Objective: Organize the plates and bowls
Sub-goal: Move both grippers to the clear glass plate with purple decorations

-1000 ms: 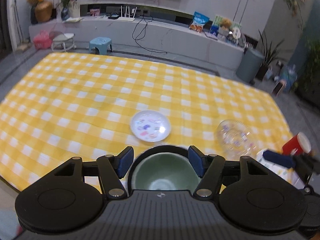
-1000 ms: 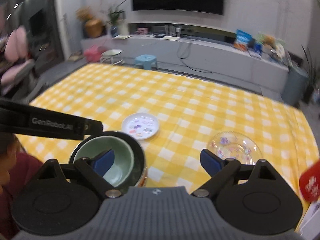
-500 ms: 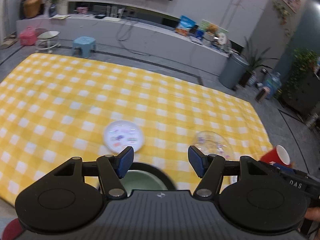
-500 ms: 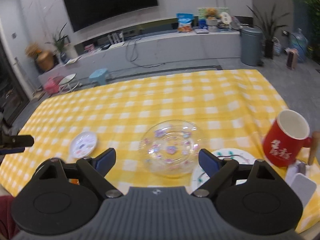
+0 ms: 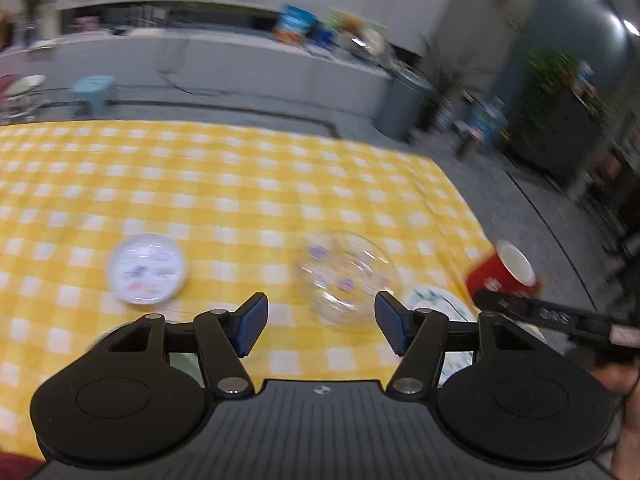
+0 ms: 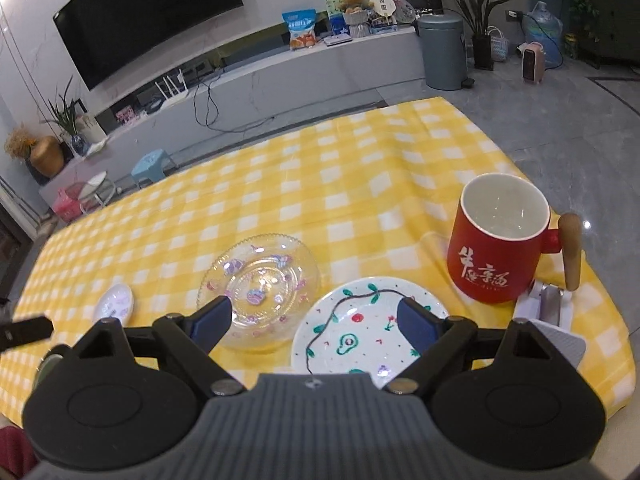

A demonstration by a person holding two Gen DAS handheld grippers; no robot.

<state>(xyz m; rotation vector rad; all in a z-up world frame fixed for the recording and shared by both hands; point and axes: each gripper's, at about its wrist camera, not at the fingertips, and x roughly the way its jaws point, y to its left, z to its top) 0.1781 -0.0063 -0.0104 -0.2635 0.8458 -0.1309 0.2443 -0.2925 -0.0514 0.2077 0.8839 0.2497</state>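
Hovering over checkered table: left tongs (image 5: 318, 330) agape, empty; right tongs (image 6: 314, 326) agape above painted plate (image 6: 370, 330).

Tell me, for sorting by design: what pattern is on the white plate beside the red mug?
Green vines, red flowers and an avocado; right wrist view.

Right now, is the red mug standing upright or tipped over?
Upright. The red mug stands on its base on the yellow checked cloth, its open mouth facing up and looking empty inside.

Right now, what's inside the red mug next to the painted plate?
The red mug stands upright and the white inner wall that shows is bare. Its bottom is hidden by the near rim, so a little liquid there cannot be ruled out.
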